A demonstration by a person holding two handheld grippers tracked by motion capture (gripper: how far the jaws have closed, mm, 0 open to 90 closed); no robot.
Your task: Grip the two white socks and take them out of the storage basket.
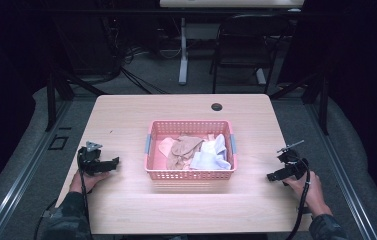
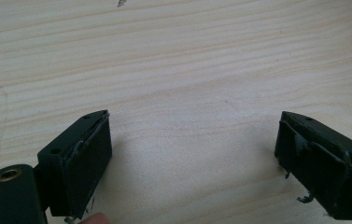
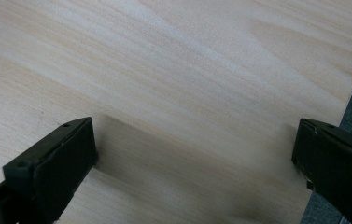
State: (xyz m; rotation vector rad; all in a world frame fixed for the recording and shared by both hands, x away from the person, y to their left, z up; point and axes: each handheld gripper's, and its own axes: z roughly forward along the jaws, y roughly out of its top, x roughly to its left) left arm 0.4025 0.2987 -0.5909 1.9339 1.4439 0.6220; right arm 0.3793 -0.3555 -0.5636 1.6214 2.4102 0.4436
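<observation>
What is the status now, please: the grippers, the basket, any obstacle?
Left gripper open, nothing between jaws. Right gripper open, nothing between jaws. Pink basket mid-table between them, clothes inside, untouched. No obstacle on either side.

A basket (image 1: pixel 190 173) sits mid-desk (image 1: pixel 126 120) with clothes (image 1: pixel 196 152) in it. The left hand-held gripper (image 1: pixel 107 164) lies left of it near the front edge, the right hand-held gripper (image 1: pixel 275 175) right of it, both well apart from it. Behind the desk stands a chair (image 1: pixel 243 45).
</observation>
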